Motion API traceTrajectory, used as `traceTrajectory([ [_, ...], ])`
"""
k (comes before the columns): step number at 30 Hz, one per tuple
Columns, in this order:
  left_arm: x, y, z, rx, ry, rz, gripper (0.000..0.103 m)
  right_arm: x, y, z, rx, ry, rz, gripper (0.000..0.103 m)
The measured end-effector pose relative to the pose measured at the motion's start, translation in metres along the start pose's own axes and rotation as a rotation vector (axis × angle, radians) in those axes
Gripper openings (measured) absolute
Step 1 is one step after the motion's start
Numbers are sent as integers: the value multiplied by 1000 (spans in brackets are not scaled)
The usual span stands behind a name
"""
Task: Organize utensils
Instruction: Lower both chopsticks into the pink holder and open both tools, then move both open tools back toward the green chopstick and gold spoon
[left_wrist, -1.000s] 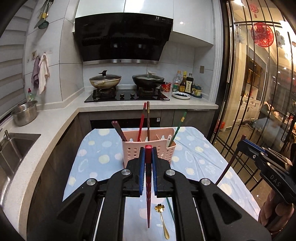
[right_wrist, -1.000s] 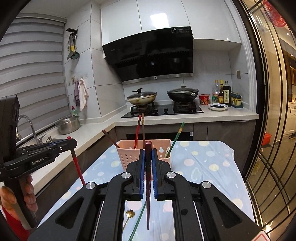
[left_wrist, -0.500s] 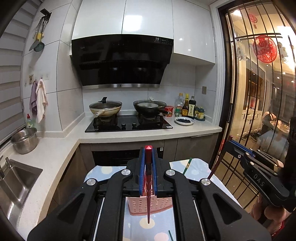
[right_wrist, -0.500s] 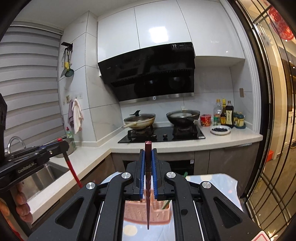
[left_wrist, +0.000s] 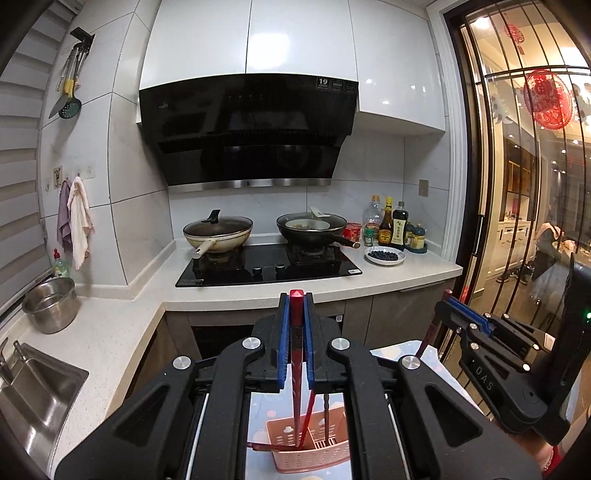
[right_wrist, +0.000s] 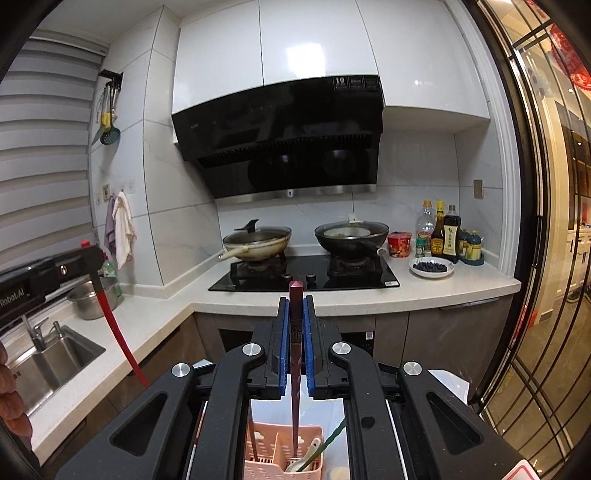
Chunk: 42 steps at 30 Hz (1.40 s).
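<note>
Along the left wall we see a steel sink (left_wrist: 37, 391) set into the white worktop (left_wrist: 122, 332), with a steel pot (left_wrist: 51, 304) standing behind it. Cloths (left_wrist: 75, 218) hang from wall hooks above. At the centre a black hob (left_wrist: 266, 267) carries a lidded cream pan (left_wrist: 218, 232) and a black wok (left_wrist: 314, 227), under a black extractor hood (left_wrist: 247, 129). To the right stand sauce bottles (left_wrist: 391, 225) and a white dish of dark berries (left_wrist: 384, 255). A barred glass door (left_wrist: 517, 184) closes the room on the right.

Our bench (left_wrist: 266, 402), covered by a light spotted cloth, lies low in both views. The pink utensil basket (left_wrist: 310, 446) stands on it and holds several chopsticks upright.

Our left tongs (left_wrist: 296, 354) are clamped on a red chopstick (left_wrist: 296, 369), which hangs vertically, its lower tip inside the basket. Our right tongs (right_wrist: 296, 354) are clamped on a dark red chopstick (right_wrist: 295, 369), also vertical, with its tip down in a basket compartment beside a green chopstick (right_wrist: 332, 439) and a white spoon (right_wrist: 310, 452).
</note>
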<state>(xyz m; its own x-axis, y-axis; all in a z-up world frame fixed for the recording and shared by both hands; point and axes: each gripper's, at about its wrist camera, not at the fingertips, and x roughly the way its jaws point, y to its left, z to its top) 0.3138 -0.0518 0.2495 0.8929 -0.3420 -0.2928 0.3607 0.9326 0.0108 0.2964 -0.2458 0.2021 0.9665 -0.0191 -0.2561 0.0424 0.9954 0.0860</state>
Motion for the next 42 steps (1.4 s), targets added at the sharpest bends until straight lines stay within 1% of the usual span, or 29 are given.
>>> traceTrajectory([
  [7,37,7,-20,-18,72,-4,7,34,-1,-24,-11,76,-4,7],
  [13,60,9,-35,-28,126,2,7,49,2,-34,-30,120,-2,7],
  [14,61,8,-37,-23,130,5,7,51,2,-35,-34,129,0,7],
  [15,62,8,-39,-26,133,12,9,51,2,-36,-35,128,1,11],
  [16,62,8,-40,-28,135,20,21,50,2,-37,-37,126,-7,14],
  [17,62,9,-41,-31,135,23,30,49,2,-39,-40,123,-10,19],
  [18,60,10,-42,-38,127,37,48,46,2,-39,-38,118,-10,25],
  [19,58,11,-43,-41,119,49,58,44,2,-40,-34,113,-10,26],
  [20,56,11,-44,-41,114,56,59,42,1,-40,-32,111,-9,28],
  [23,52,12,-48,-47,122,53,61,36,0,-42,-36,110,-9,33],
  [27,44,11,-55,-44,128,56,65,24,-1,-45,-36,106,-5,35],
  [36,20,5,-79,-31,148,68,66,-11,4,-67,-42,119,14,36],
  [40,6,1,-90,-25,153,75,69,-30,11,-79,-69,127,19,36],
  [42,-1,-1,-95,-18,154,81,70,-39,15,-85,-81,131,22,39],
])
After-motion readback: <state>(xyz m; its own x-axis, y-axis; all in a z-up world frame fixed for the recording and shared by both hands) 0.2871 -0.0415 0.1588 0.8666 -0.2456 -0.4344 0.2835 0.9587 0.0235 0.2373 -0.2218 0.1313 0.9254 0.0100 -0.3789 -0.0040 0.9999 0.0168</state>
